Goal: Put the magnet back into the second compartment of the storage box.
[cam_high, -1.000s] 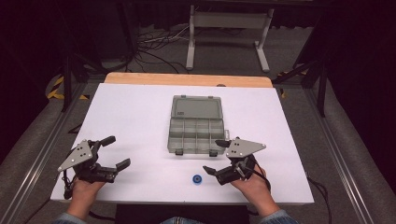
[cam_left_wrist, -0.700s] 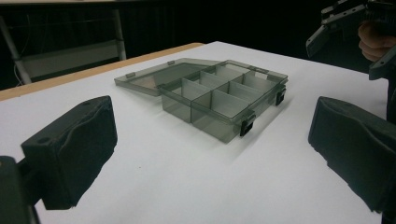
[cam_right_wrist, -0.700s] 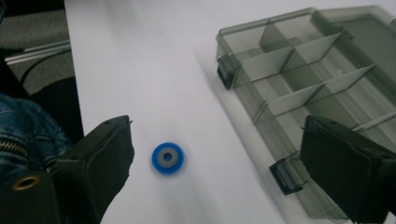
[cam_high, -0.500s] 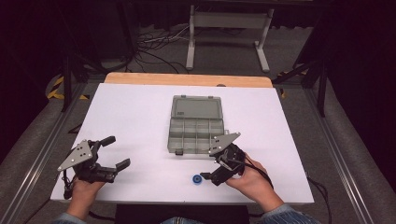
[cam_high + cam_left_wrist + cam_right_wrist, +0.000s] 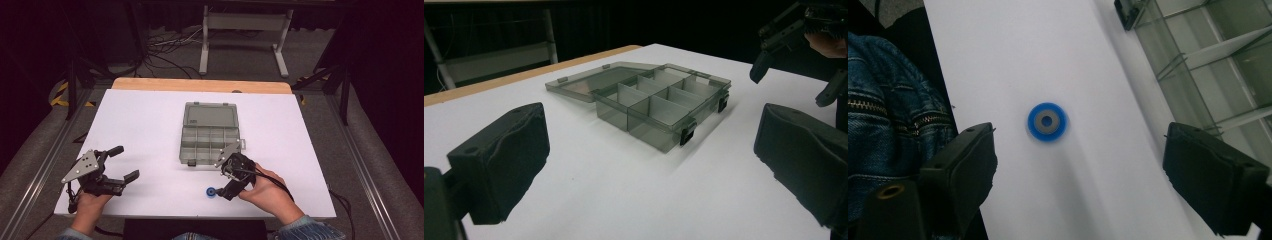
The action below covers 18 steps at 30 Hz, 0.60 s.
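White table [image 5: 150,120] with wooden far edge, grey floor [image 5: 240,60], cables, dark surroundings

A small blue ring [image 5: 1047,121] is seen flat on the white counter [image 5: 1013,55], beyond the right hand-held gripper [image 5: 1080,172], whose jaws have just been closing with nothing between them.

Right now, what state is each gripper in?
Left gripper: open, holding nothing.
Right gripper: open, jaws just closing a little, above the blue ring, not gripping it.

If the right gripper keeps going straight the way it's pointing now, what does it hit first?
Most likely the small blue ring: it lies straight ahead, between the open jaws of the right gripper, with bare white table around it. How far off it is remains unclear.
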Tool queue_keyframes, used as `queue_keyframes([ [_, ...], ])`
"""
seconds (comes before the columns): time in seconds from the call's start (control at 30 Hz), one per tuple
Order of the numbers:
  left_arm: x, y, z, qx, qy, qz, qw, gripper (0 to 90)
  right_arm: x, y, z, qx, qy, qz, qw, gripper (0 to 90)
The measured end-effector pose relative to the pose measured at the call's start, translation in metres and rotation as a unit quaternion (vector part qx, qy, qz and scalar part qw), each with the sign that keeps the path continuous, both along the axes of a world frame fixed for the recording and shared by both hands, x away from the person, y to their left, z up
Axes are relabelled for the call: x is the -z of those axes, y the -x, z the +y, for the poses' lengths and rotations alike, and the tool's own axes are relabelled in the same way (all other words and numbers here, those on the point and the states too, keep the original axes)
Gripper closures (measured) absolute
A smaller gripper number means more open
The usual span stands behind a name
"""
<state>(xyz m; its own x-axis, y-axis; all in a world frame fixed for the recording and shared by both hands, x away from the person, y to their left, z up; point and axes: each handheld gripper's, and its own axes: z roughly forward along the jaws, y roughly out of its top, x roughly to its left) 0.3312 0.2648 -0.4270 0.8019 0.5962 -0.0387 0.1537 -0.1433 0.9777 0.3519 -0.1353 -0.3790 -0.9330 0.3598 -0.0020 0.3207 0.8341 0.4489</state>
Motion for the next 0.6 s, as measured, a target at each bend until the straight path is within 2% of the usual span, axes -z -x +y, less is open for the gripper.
queue_keyframes([
  [0.17,0.0,0.0,0.0,0.001,0.001,0.002,1.0,2.2,0.008,0.005,0.006,-0.016,-0.012,0.003,0.9998,17.9],
  [0.6,0.001,0.0,0.0,0.001,0.003,0.001,1.0,2.2,0.034,0.006,0.022,-0.033,0.009,0.019,0.9992,23.6],
])
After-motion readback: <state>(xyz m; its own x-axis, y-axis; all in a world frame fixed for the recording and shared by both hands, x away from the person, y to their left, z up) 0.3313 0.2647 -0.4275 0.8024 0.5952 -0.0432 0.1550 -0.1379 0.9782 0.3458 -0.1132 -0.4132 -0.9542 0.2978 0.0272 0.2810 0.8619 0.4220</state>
